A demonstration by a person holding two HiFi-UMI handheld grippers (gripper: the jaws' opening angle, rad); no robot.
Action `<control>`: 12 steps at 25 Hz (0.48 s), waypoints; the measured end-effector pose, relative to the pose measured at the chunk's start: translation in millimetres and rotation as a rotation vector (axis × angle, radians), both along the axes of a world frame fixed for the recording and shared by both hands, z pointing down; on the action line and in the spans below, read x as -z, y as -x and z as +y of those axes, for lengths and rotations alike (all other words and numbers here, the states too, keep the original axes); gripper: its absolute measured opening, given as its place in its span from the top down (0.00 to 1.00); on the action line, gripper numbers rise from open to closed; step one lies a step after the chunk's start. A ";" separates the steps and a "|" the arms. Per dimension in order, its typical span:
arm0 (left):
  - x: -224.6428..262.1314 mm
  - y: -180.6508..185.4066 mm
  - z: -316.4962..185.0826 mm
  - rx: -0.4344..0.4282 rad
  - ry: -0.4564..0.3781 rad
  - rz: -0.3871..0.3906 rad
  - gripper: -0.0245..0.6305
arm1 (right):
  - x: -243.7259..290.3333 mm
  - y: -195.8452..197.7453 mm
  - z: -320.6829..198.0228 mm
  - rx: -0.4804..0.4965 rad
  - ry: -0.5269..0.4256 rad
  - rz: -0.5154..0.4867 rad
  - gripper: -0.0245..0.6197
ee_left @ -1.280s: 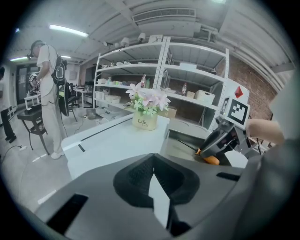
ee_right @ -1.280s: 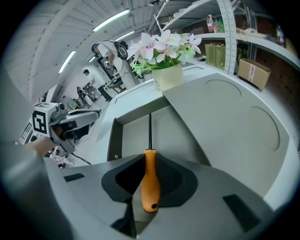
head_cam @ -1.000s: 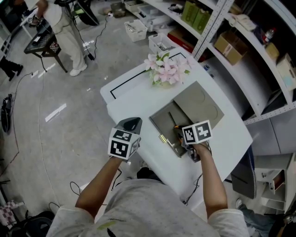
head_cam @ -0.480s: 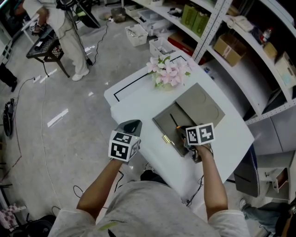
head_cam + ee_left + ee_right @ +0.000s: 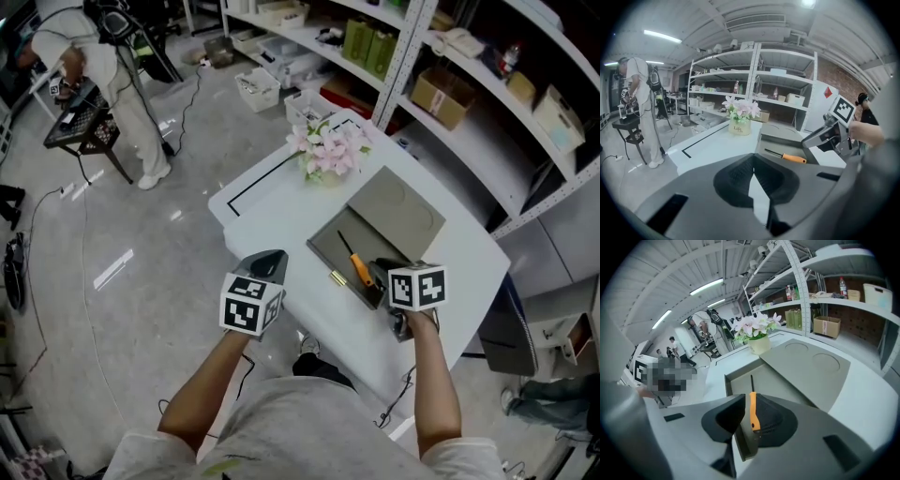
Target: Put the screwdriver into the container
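Your right tongs (image 5: 749, 398), apart and empty, have the screwdriver (image 5: 753, 411) just ahead inside the container (image 5: 777, 380), its shaft pointing away, while your left tongs (image 5: 751, 159), together, are farther off.

The head camera is looking steeply down from above the person's shoulders, taking in the whole white table (image 5: 272, 202), both forearms and the floor around it from some way off. The camera on the left gripper (image 5: 752, 161) is riding low, just off the table's near edge, and is facing across the top toward the shelving (image 5: 778, 93). The camera on the right gripper (image 5: 750, 401) is sitting close to the near rim of the container (image 5: 328, 253), looking along it toward the shelves. All three views are sharing the container, the screwdriver (image 5: 360, 270) and the flowers (image 5: 323, 150); the left gripper view is also catching the right gripper at its right side
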State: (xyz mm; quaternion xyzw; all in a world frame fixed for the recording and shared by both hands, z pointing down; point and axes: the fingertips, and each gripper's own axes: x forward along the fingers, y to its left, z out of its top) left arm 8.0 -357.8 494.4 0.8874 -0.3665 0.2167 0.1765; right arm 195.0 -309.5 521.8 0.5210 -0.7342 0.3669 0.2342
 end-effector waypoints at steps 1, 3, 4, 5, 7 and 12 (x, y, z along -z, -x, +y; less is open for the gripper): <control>1.6 0.6 3.5 -0.008 -0.003 0.001 0.96 | 3.9 1.1 5.3 -0.012 -0.014 0.000 0.84; 3.9 1.0 11.4 -0.023 -0.010 0.002 0.96 | 11.3 2.0 16.2 -0.039 -0.044 -0.001 0.85; 4.6 1.0 15.4 -0.032 -0.013 0.002 0.96 | 14.2 2.1 21.7 -0.054 -0.058 -0.002 0.86; 5.4 1.2 19.3 -0.041 -0.017 0.003 0.96 | 16.4 2.3 27.6 -0.071 -0.071 -0.004 0.87; 7.1 2.0 26.7 -0.057 -0.024 0.006 0.96 | 19.9 3.9 40.2 -0.100 -0.091 -0.005 0.88; 14.7 5.5 46.2 -0.097 -0.047 0.012 0.96 | 36.9 13.6 70.3 -0.163 -0.171 -0.011 0.91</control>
